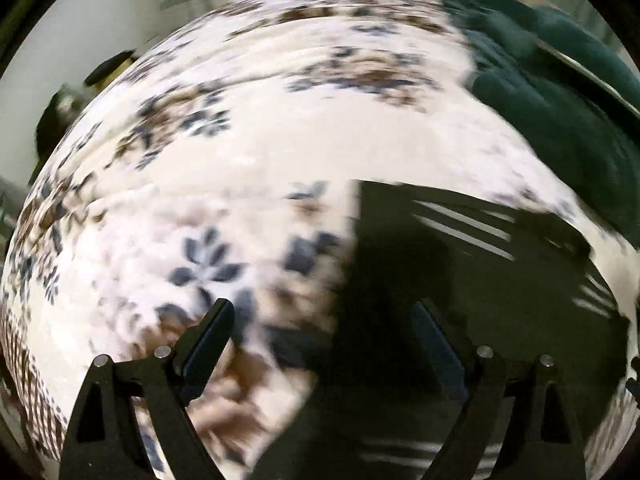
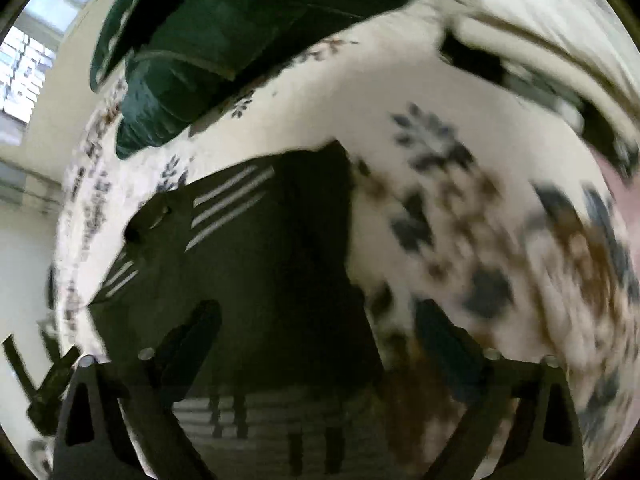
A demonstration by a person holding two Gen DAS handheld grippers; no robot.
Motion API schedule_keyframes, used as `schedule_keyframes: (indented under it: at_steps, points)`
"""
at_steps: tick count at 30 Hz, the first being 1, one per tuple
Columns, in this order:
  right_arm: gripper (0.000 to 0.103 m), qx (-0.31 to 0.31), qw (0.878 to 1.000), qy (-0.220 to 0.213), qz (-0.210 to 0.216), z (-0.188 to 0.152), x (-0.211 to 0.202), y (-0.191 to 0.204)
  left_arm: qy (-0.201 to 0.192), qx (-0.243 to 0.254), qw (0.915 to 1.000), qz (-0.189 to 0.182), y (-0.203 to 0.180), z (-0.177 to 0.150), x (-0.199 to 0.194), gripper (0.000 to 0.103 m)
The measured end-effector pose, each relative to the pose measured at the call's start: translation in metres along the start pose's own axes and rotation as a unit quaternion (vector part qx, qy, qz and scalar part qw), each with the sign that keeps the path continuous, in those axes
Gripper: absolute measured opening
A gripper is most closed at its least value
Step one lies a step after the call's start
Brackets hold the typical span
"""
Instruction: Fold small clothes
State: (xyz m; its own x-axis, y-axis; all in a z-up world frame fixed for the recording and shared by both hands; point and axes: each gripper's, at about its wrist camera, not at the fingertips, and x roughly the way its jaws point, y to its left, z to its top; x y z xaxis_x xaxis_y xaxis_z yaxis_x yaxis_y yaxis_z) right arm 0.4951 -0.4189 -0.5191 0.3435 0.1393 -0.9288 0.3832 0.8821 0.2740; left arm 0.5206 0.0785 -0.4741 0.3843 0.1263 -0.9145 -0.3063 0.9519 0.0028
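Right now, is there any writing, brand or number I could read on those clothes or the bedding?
None can be read.
The black garment shows only white stripes, no letters.
The floral blanket and the dark green fabric carry no text; both views are motion-blurred.

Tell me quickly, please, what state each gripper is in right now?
Left gripper: open, holding nothing, over the black white-striped fabric garment.
Right gripper: open, holding nothing, over the same garment on the white floral bedspread.

One black striped garment point(image 1: 460, 280), one green blanket point(image 1: 560, 92) (bunched), one floral bedspread point(image 1: 280, 140).
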Motion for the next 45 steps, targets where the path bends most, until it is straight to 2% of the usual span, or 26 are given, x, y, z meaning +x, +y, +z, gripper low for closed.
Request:
schedule_keyframes:
  at_steps: [2,4,5,8,12,14,16,18,22,24,26,27,28,30,33,34,35,36,41,44,45]
  points:
    - [0.073,-0.025,0.999,0.014,-0.021,0.014,0.022,0.016,0.007,-0.002,1.0,0.0,0.005,0.002,0.011,0.09]
    - [0.025,-0.061,0.996,0.03,-0.055,0.019,0.043,0.031,0.013,0.005,0.9999,-0.005,0.0,0.003,0.019,0.09]
    - [0.013,-0.074,0.994,0.025,-0.075,0.018,0.046,0.036,0.014,0.012,0.9998,-0.006,-0.004,0.004,0.024,0.09]
    - [0.009,-0.09,0.992,-0.004,-0.084,0.01,0.033,0.041,0.017,0.02,0.9996,-0.01,-0.016,0.013,0.037,0.09]
    - [0.009,-0.073,0.992,-0.037,-0.1,0.001,0.003,0.03,0.026,0.04,0.9989,0.003,-0.03,0.025,0.06,0.09]
    - [0.009,-0.054,0.992,-0.026,-0.114,-0.001,0.004,0.017,0.037,0.056,0.9977,0.009,-0.034,0.03,0.076,0.09]
    - [0.009,-0.034,0.994,-0.003,-0.108,-0.001,0.012,0.006,0.051,0.074,0.9957,0.024,-0.037,0.031,0.092,0.091]
    - [0.009,-0.024,0.994,0.007,-0.11,0.001,0.02,0.0,0.064,0.083,0.9943,0.02,-0.034,0.032,0.105,0.099]
    - [0.009,-0.005,0.993,0.023,-0.112,0.006,0.034,-0.008,0.071,0.066,0.9953,-0.003,-0.02,0.032,0.101,0.102]
    - [0.012,-0.007,0.993,0.036,-0.109,0.008,0.038,-0.009,0.064,0.066,0.9958,-0.004,-0.013,0.028,0.084,0.101]
    - [0.019,-0.003,0.995,0.04,-0.091,0.004,0.028,-0.011,0.037,0.08,0.9961,-0.01,-0.01,0.017,0.053,0.101]
    - [0.032,0.0,0.996,0.041,-0.081,0.001,0.02,-0.013,0.024,0.086,0.9959,-0.016,-0.01,0.01,0.037,0.101]
    - [0.049,0.004,0.997,0.044,-0.06,-0.004,0.008,-0.016,0.011,0.096,0.9952,-0.016,-0.013,0.001,0.02,0.101]
    - [0.065,0.007,0.998,0.049,-0.035,-0.017,-0.017,-0.022,-0.008,0.124,0.9917,-0.031,-0.025,-0.026,-0.02,0.101]
    - [0.068,0.002,0.997,0.067,-0.035,-0.042,-0.058,-0.031,-0.005,0.162,0.9849,-0.061,-0.053,-0.073,-0.066,0.101]
    - [0.073,-0.002,0.997,0.072,-0.033,-0.051,-0.074,-0.034,-0.001,0.172,0.9829,-0.067,-0.064,-0.084,-0.074,0.101]
    - [0.076,-0.005,0.997,0.075,-0.033,-0.058,-0.088,-0.039,0.007,0.185,0.9796,-0.077,-0.08,-0.112,-0.091,0.101]
    - [0.076,-0.008,0.996,0.078,-0.032,-0.064,-0.099,-0.043,0.015,0.192,0.9778,-0.084,-0.091,-0.125,-0.099,0.101]
    - [0.076,-0.034,0.994,0.098,-0.024,-0.075,-0.138,-0.086,0.093,0.203,0.9659,-0.132,-0.17,-0.25,-0.142,0.101]
    - [0.076,-0.057,0.992,0.11,-0.009,-0.063,-0.145,-0.118,0.144,0.207,0.9596,-0.125,-0.226,-0.32,-0.149,0.101]
    - [0.076,-0.065,0.991,0.115,-0.003,-0.058,-0.143,-0.125,0.152,0.206,0.9593,-0.12,-0.235,-0.331,-0.15,0.101]
